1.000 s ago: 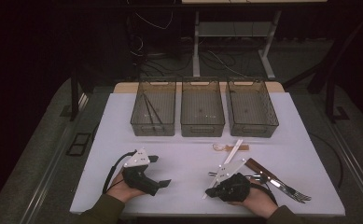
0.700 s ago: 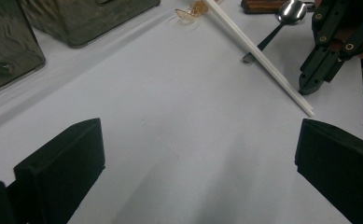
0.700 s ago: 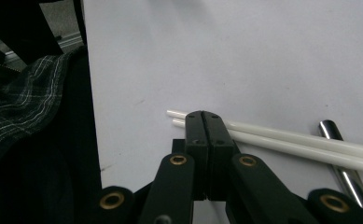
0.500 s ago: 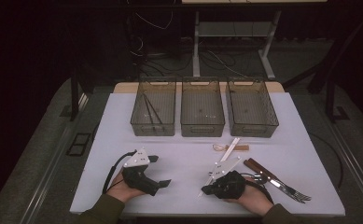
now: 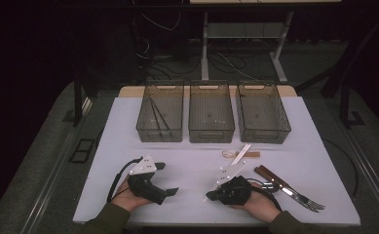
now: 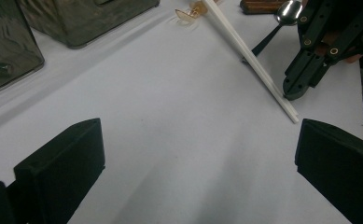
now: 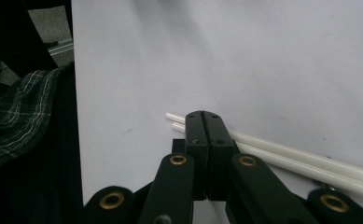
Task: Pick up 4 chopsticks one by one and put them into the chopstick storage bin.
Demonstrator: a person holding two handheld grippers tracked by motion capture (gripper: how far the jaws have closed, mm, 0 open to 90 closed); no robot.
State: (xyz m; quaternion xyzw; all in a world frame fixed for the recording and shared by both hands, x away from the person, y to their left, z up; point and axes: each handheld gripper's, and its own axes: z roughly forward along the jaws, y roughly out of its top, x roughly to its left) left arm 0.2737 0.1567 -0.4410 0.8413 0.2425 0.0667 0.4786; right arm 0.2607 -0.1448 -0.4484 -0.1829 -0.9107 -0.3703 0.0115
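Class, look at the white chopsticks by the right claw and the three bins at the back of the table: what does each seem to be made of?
The white chopsticks look like smooth plastic, perhaps melamine: even white colour with a faint sheen. The three bins look like tinted translucent plastic: the table shows dimly through their smoky, glossy walls.

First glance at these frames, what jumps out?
The right tongs, jaws pressed together, sit over the near end of a pair of white chopsticks at the table's front right. The left tongs rest wide open over bare white table. Behind, three wire bins stand in a row, with a spoon and fork lying at the right.
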